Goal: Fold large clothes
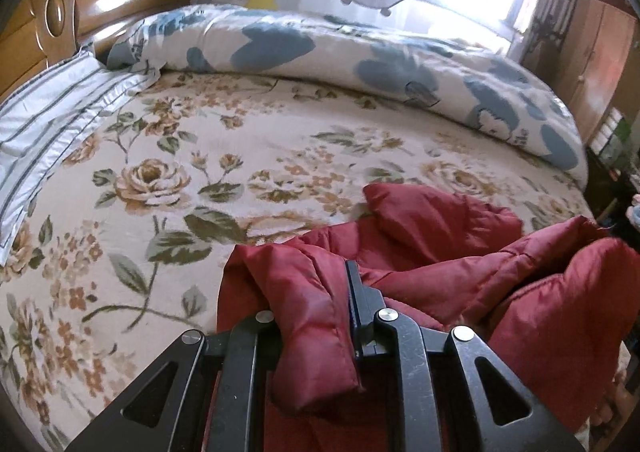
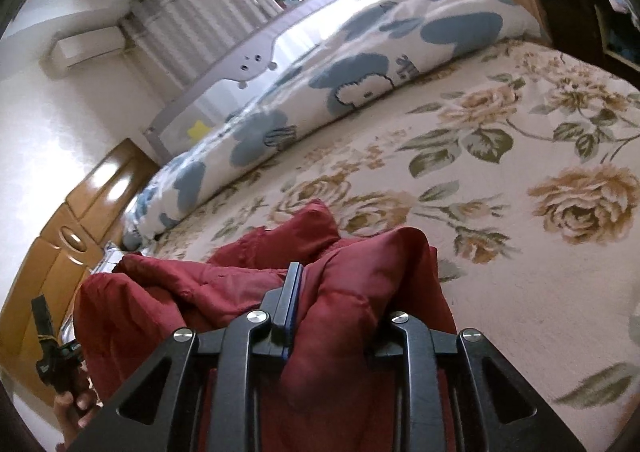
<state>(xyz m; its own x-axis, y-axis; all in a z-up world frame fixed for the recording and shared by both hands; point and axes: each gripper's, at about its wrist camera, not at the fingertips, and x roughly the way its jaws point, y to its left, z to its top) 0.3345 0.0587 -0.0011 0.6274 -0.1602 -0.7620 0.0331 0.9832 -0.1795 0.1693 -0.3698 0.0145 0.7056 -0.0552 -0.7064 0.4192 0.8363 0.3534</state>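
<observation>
Left wrist view: my left gripper [image 1: 320,308] and right gripper [image 2: 340,304] each pinch the soft, bulky, slippery red quilted jacket [image 1: 440,252] at padded edges, jaws clamped.

Both tongs are matte black metal linkages with triangular cut-outs in the outer arms and round silver pivot screws. The left tongs [image 1: 316,316] and the right tongs [image 2: 336,308] each show a thin blue pad strip on one finger. A bare-skinned hand [image 2: 74,408] shows lower left
</observation>
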